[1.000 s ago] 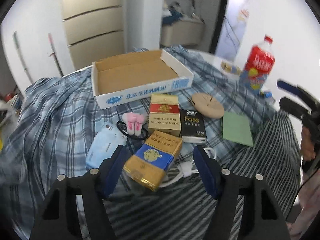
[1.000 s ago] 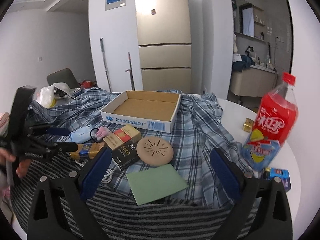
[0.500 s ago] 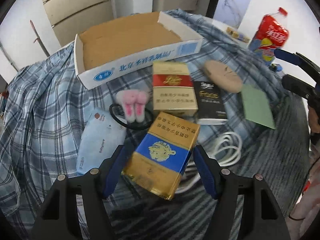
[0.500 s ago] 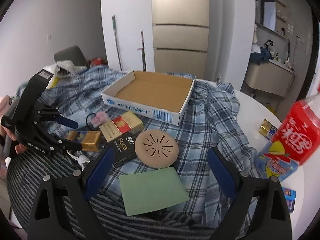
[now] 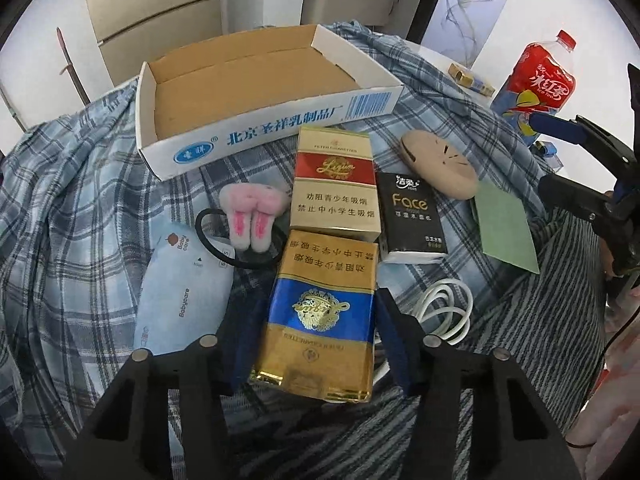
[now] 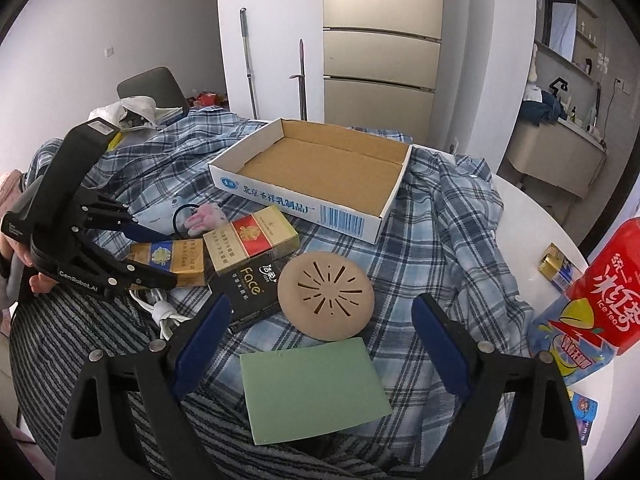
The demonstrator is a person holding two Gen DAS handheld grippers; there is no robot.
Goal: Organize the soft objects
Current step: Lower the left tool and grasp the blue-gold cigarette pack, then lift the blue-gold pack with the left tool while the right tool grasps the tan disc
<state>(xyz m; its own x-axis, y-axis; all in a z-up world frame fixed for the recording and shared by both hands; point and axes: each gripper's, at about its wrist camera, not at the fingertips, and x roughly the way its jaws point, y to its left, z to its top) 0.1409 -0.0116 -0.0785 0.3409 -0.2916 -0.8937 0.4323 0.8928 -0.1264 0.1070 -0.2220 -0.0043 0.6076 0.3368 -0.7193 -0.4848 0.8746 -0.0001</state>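
My left gripper [image 5: 320, 320], jaws just closing onto the blue-gold pack [image 5: 320, 312] lying before the box [image 5: 256, 128], should squeeze evenly w/o crushing (right gripper [image 6: 320, 336] gapes unladen, over green sheet [image 6: 312, 388]).

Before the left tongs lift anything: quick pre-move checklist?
1. Target between the pads: ok. The blue-gold pack sits between the left tongs, whose jaws have just been closing.
2. Pads pressing the pack: cannot tell.
3. Pack's far end free: not ok. The red-gold pack butts against it.
4. White cable clear: cannot tell. It lies close beside one pad.
5. Cardboard box free: ok. Nothing is inside it.
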